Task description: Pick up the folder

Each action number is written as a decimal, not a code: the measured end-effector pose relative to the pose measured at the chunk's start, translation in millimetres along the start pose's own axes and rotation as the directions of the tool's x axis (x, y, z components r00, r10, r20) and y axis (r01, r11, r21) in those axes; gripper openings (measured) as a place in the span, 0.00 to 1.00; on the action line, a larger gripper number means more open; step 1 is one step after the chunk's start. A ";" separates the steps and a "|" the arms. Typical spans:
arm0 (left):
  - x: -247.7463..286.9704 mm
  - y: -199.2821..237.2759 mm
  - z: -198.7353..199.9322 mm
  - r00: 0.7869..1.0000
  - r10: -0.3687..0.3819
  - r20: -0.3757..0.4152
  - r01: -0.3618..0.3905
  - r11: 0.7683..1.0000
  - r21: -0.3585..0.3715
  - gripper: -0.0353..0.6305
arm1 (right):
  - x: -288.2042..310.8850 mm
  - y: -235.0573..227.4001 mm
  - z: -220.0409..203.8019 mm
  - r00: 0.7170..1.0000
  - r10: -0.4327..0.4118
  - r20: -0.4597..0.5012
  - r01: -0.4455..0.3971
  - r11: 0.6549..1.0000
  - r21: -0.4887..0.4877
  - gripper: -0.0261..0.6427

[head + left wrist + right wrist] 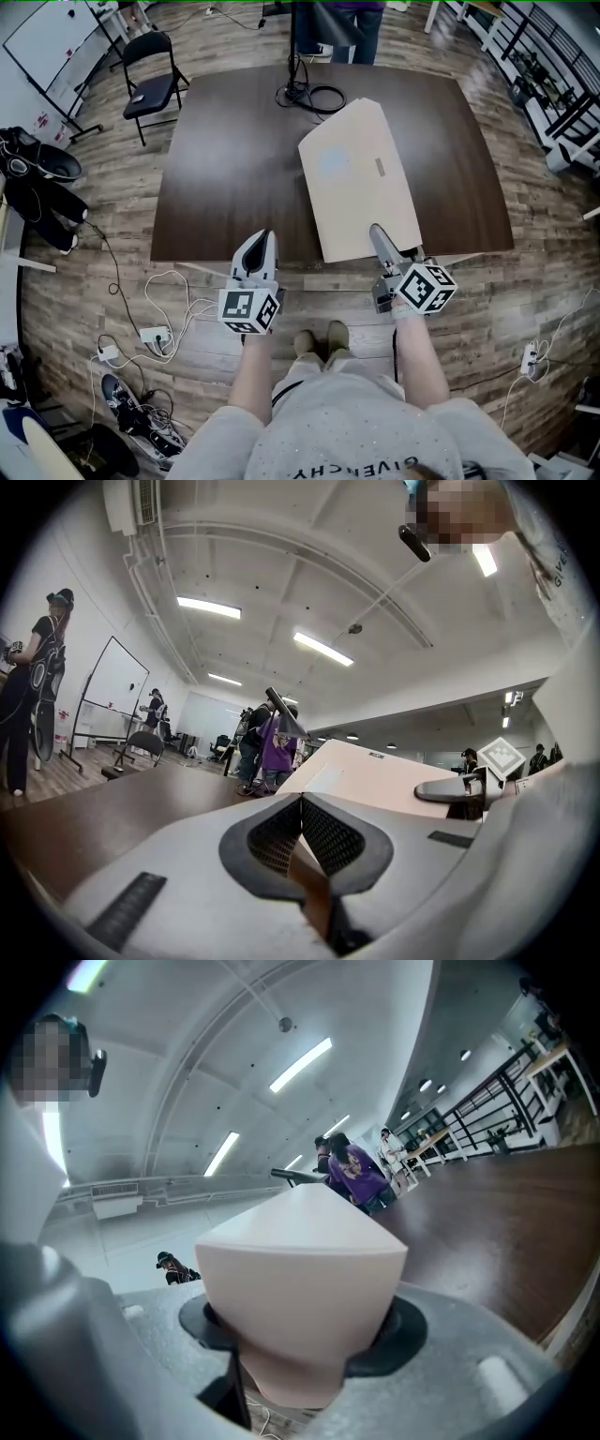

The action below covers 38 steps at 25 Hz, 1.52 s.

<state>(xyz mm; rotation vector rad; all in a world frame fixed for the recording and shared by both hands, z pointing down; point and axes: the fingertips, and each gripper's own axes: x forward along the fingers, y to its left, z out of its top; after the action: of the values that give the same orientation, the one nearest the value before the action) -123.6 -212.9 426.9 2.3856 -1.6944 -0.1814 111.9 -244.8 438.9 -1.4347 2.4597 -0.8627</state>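
Part of the folder's (361, 178) near edge is hidden under the right claw (378, 234) in the head view, and its label (380, 167) is too small to read. A bystander (337, 28) beyond the worktop (234, 159) is cut off above the legs by the top edge. In the right gripper view the folder covers most of the claw's pads, and distant figures (352, 1171) are too small to make out.

Head view looks steeply down; all views share the folder (361, 178).
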 end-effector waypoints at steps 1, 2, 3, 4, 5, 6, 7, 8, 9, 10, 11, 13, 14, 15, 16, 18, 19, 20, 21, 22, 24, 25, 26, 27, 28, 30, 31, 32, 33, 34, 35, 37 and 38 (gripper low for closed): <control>0.2 0.0 1.1 1.000 0.000 0.002 0.000 1.000 0.001 0.05 | -0.4 0.4 1.9 1.000 -0.001 0.001 0.001 1.000 -0.012 0.45; 0.5 0.5 2.1 1.000 0.001 0.002 -0.001 1.000 0.002 0.05 | -0.7 0.8 3.8 1.000 -0.002 0.003 0.002 1.000 -0.021 0.45; 1.0 1.4 3.2 1.000 0.002 0.001 -0.002 1.000 0.002 0.05 | -0.8 1.2 5.8 1.000 -0.003 0.007 0.003 1.000 -0.029 0.45; 1.6 2.6 4.3 1.000 0.004 -0.001 -0.004 1.000 0.004 0.05 | -0.5 1.8 7.9 1.000 -0.004 0.010 0.004 0.999 -0.037 0.45; 2.2 3.8 5.6 1.000 0.005 -0.003 -0.005 1.000 0.005 0.05 | -0.3 2.4 9.8 1.000 -0.006 0.014 0.006 0.999 -0.046 0.45; 2.2 4.9 6.8 1.000 0.006 -0.005 -0.006 1.000 0.007 0.05 | -0.4 3.0 11.3 1.000 -0.008 0.016 0.008 0.998 -0.055 0.45; 1.6 5.5 8.1 1.000 0.006 -0.005 -0.006 1.000 0.008 0.05 | -1.1 3.5 12.4 1.000 -0.010 0.017 0.011 0.998 -0.065 0.45; 0.5 5.6 9.4 1.000 0.006 -0.003 -0.006 1.000 0.008 0.05 | -2.4 3.9 13.4 1.000 -0.012 0.018 0.013 0.997 -0.073 0.45; -0.7 5.4 10.7 1.000 0.007 0.000 -0.007 1.000 0.008 0.05 | -4.0 4.3 14.6 1.000 -0.014 0.020 0.015 0.997 -0.080 0.45; -1.5 5.2 12.3 1.000 0.008 0.003 -0.008 1.000 0.009 0.05 | -5.3 4.9 16.3 1.000 -0.015 0.023 0.017 0.996 -0.086 0.45; -1.8 5.1 14.0 1.000 0.009 0.005 -0.009 1.000 0.010 0.05 | -6.2 5.6 18.4 1.000 -0.015 0.027 0.018 0.996 -0.091 0.45; -1.9 4.7 17.4 1.000 0.010 0.007 -0.011 1.000 0.010 0.05 | -7.3 7.4 23.1 0.999 -0.015 0.034 0.018 0.995 -0.102 0.45; -2.1 4.4 19.2 1.000 0.011 0.009 -0.011 1.000 0.011 0.05 | -7.9 8.4 25.2 0.999 -0.014 0.036 0.018 0.994 -0.108 0.45; -2.5 4.2 20.9 1.000 0.011 0.012 -0.011 1.000 0.011 0.05 | -8.6 9.5 27.0 0.999 -0.014 0.039 0.019 0.993 -0.115 0.45; -3.2 4.3 22.7 1.000 0.011 0.015 -0.011 1.000 0.011 0.05 | -9.4 11.0 28.5 0.999 -0.014 0.041 0.019 0.992 -0.122 0.45; -4.9 4.7 26.4 1.000 0.012 0.021 -0.012 1.000 0.013 0.05 | -11.2 14.4 31.3 0.999 -0.012 0.048 0.018 0.991 -0.131 0.45; -5.7 4.7 28.0 1.000 0.012 0.024 -0.012 1.000 0.013 0.05 | -12.3 15.9 32.6 0.999 -0.010 0.052 0.017 0.991 -0.132 0.45; -6.3 4.4 29.4 1.000 0.012 0.026 -0.012 1.000 0.014 0.05 | -13.4 16.9 33.9 0.998 -0.010 0.056 0.017 0.991 -0.134 0.45; -6.6 4.1 30.7 1.000 0.012 0.029 -0.012 1.000 0.014 0.05 | -14.3 17.7 35.1 0.998 -0.009 0.059 0.017 0.991 -0.135 0.45; -6.7 4.0 31.7 0.999 0.011 0.031 -0.012 1.000 0.014 0.05 | -15.0 18.4 36.1 0.998 -0.010 0.062 0.018 0.990 -0.137 0.45; -7.0 4.4 33.6 0.999 0.010 0.034 -0.010 1.000 0.015 0.05 | -15.9 19.9 37.8 0.998 -0.012 0.067 0.021 0.989 -0.143 0.45; -7.2 4.7 34.7 0.999 0.009 0.036 -0.010 1.000 0.016 0.05 | -16.4 20.8 38.6 0.998 -0.013 0.068 0.023 0.989 -0.149 0.45; -7.3 5.0 35.9 0.999 0.010 0.038 -0.010 1.000 0.017 0.05 | -16.8 21.6 39.5 0.998 -0.014 0.068 0.025 0.988 -0.155 0.45; -7.3 5.2 37.1 0.999 0.010 0.040 -0.011 1.000 0.017 0.05 | -17.2 22.2 40.5 0.998 -0.015 0.069 0.026 0.987 -0.161 0.45; -7.1 5.4 38.2 0.999 0.011 0.041 -0.012 1.000 0.017 0.05 | -17.5 22.7 41.7 0.997 -0.015 0.070 0.027 0.986 -0.165 0.45; -7.0 5.6 41.0 0.999 0.013 0.046 -0.014 1.000 0.019 0.05 | -18.7 23.8 44.2 0.997 -0.014 0.075 0.027 0.985 -0.172 0.45; -7.4 5.5 42.5 0.999 0.013 0.048 -0.014 1.000 0.021 0.05 | -19.6 24.6 45.4 0.997 -0.013 0.078 0.027 0.984 -0.174 0.45; -8.1 5.6 43.9 0.999 0.013 0.050 -0.014 1.000 0.024 0.05 | -20.7 25.6 46.5 0.997 -0.012 0.081 0.027 0.984 -0.176 0.45; -8.7 5.8 45.2 0.999 0.014 0.052 -0.016 1.000 0.025 0.05 | -21.5 26.6 47.6 0.996 -0.011 0.084 0.026 0.983 -0.179 0.45; -9.1 6.2 46.4 0.998 0.016 0.053 -0.017 1.000 0.026 0.05 | -22.1 27.4 48.9 0.996 -0.011 0.086 0.027 0.983 -0.184 0.45; -9.1 6.2 47.3 0.998 0.017 0.055 -0.019 0.999 0.026 0.05 | -22.6 27.9 50.2 0.996 -0.011 0.088 0.028 0.982 -0.189 0.45; -8.9 5.4 48.4 0.998 0.017 0.059 -0.019 0.999 0.026 0.05 | -23.6 28.2 52.5 0.996 -0.012 0.091 0.030 0.979 -0.199 0.45; -8.9 4.9 49.1 0.998 0.017 0.061 -0.018 0.999 0.026 0.05 | -24.2 28.4 53.3 0.996 -0.012 0.093 0.030 0.979 -0.202 0.45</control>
<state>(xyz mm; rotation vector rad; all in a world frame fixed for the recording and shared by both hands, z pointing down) -141.8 -211.0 380.2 2.4069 -1.7547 -0.2319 125.5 -235.1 376.0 -1.5299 2.5279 -0.5475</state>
